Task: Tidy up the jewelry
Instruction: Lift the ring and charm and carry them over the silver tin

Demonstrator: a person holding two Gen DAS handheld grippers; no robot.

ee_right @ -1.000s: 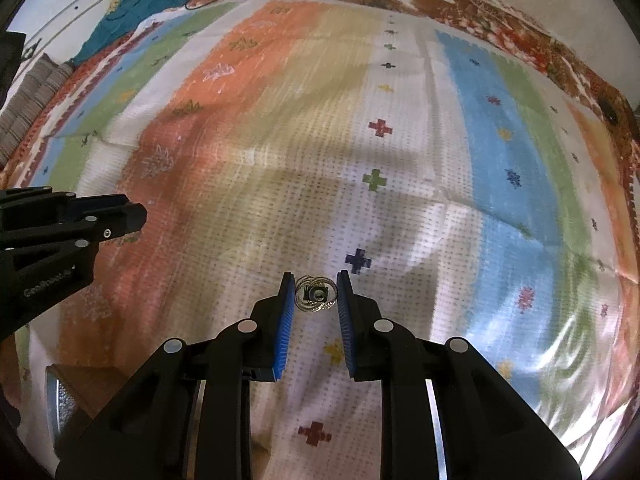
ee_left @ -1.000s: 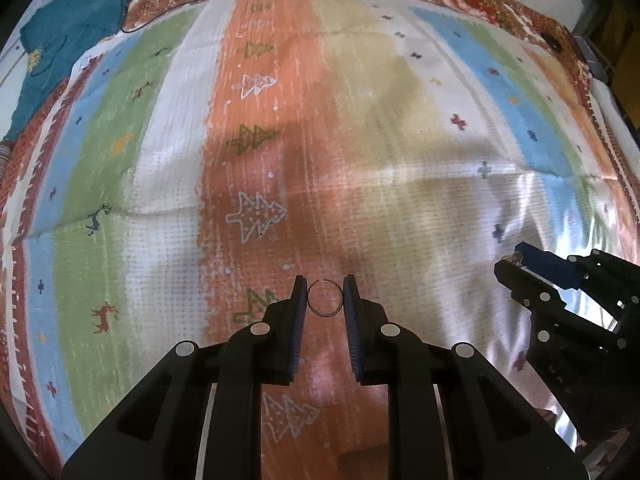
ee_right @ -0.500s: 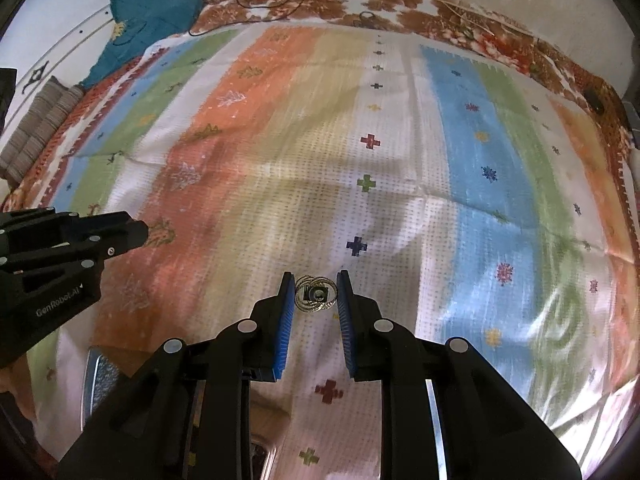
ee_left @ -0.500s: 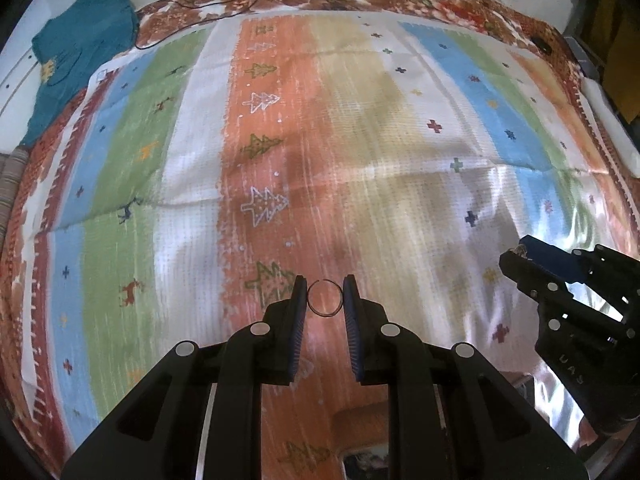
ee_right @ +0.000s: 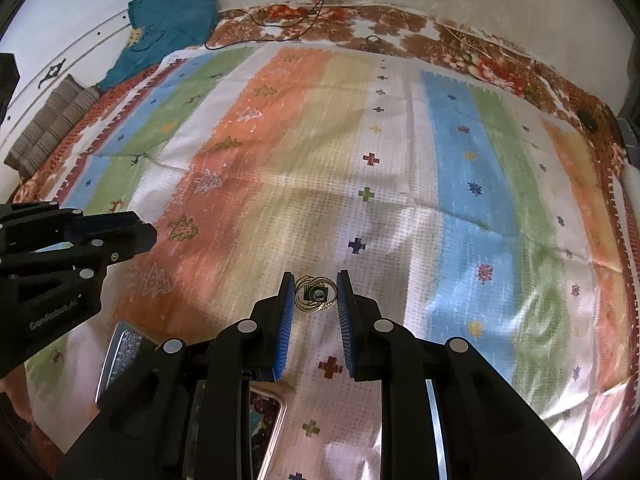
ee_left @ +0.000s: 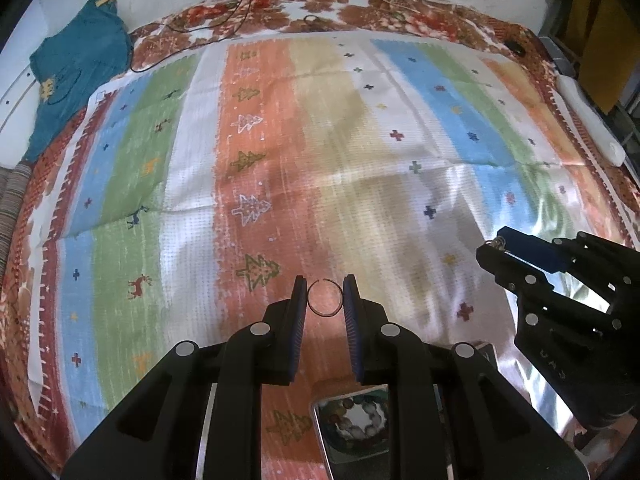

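Left gripper [ee_left: 325,298] is held above the striped bedspread [ee_left: 280,160], jaws clamping a thin open wire ring [ee_left: 324,298]. Right gripper [ee_right: 316,294], at its 3 o'clock, likewise clamps a gold looped ornament [ee_right: 315,294].

Thin dark metal wire ring [ee_left: 324,297] between matt black plastic left gripper [ee_left: 324,300] fingers. Shiny gold metal earring [ee_right: 315,294] in right gripper [ee_right: 316,295]. Below, glossy striped woven cloth [ee_left: 280,140].

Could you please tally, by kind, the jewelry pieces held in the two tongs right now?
Thin open wire ring, in the left tongs: 1
Gold ornament with a dark centre, in the right tongs: 1
Total: 2
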